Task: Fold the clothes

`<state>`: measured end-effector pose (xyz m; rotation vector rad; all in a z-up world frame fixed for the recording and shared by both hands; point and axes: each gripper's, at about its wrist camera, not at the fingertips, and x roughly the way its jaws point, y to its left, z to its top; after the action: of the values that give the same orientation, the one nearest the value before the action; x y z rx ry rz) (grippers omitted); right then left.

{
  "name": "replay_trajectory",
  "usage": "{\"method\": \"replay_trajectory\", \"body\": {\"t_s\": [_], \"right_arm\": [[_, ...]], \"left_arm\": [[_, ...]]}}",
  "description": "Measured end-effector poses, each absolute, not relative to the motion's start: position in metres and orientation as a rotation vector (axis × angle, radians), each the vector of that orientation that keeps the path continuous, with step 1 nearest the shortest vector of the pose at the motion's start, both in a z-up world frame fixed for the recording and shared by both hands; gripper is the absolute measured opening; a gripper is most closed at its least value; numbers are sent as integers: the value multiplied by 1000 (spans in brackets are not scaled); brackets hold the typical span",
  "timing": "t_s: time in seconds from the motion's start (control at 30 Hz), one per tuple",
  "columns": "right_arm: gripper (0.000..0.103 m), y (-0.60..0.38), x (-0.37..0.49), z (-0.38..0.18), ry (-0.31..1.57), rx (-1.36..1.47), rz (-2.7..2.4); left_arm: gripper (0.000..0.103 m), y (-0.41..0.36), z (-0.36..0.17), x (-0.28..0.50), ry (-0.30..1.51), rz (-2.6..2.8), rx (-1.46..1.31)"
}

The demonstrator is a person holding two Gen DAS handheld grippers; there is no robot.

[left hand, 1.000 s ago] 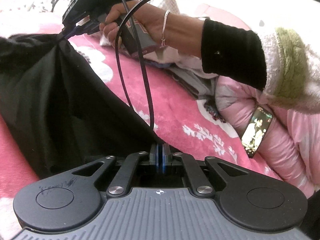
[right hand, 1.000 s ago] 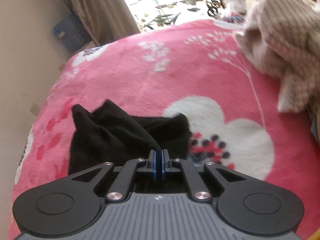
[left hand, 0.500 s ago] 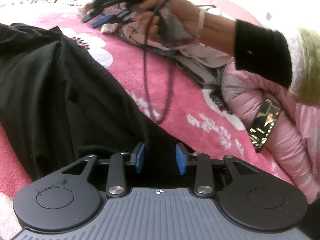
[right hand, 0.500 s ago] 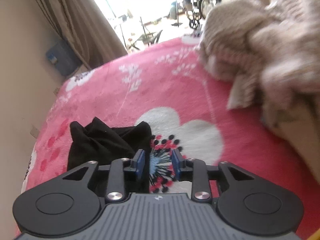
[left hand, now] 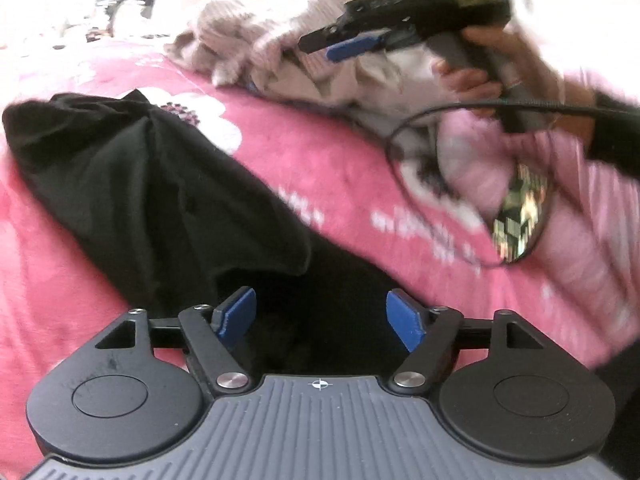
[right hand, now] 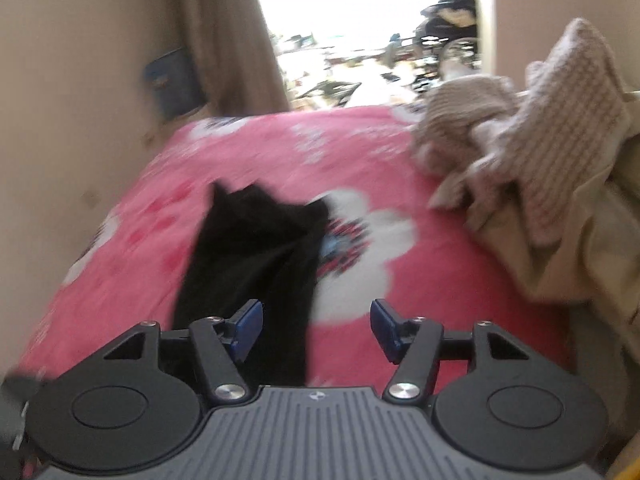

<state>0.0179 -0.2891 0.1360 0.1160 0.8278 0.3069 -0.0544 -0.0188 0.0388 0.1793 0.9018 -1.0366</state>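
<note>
Black garment [left hand: 132, 184] lies on pink bed [left hand: 328, 160]; left gripper [left hand: 320, 316] & right gripper [right hand: 316, 326] jaws opening, gripping nothing.

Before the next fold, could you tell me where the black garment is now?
The black garment lies crumpled on the pink blanket, left in the left wrist view, below the beige knit pile.
</note>
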Motion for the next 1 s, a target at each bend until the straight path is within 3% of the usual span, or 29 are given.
{"method": "replay_trajectory", "body": {"t_s": [0.23,0.4,0.6,0.67,0.77,1.0], "right_arm": [[58,-223,-2,85,979,91,471],[55,-175,1,60,1001,-229,595],[52,-154,3,30,1071,-381,679],[30,-155,2,25,1092,-369,695],[8,-162,-3,28,1097,-329,711],[5,-209,-43,67,1026,-297,671]], "left_arm": [[73,-20,28,-76,1010,-1061,488],[73,-15,18,-105,936,-1108,500],[73,-7,6,-120,872,-1061,473],[72,-3,5,-118,875,-1050,459],[72,2,0,-112,887,-1038,463],[72,4,-15,-103,898,-1072,493]]}}
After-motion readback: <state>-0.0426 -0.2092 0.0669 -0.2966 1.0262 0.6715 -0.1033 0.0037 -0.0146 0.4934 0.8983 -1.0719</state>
